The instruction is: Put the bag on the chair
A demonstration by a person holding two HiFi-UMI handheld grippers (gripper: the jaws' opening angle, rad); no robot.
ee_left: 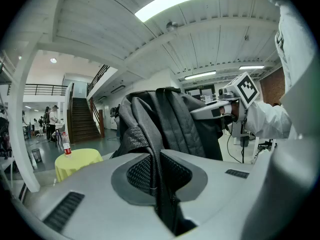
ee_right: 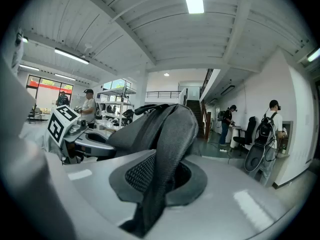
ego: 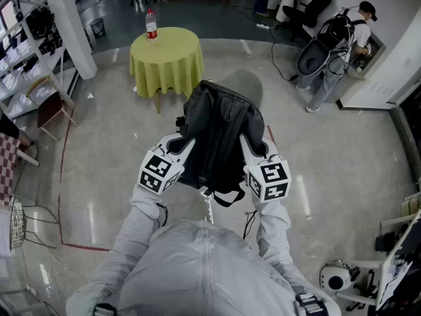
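A black backpack (ego: 217,133) hangs in the air in front of me, held up between both grippers. My left gripper (ego: 186,145) is shut on the bag's left shoulder strap (ee_left: 161,194), which runs down between its jaws. Shut on the right strap (ee_right: 167,149) is my right gripper (ego: 250,149), at the same height. The backpack's body (ee_left: 175,124) rises past the jaws in both gripper views. A wooden chair (ego: 51,103) stands on the floor far to the left, well apart from the bag.
A round table with a yellow cloth (ego: 166,58) carrying a red-labelled bottle (ego: 151,24) stands just beyond the bag. A person with a backpack (ego: 342,38) and an office chair (ego: 314,8) are at the far right. Shelving (ego: 26,51) lines the left wall.
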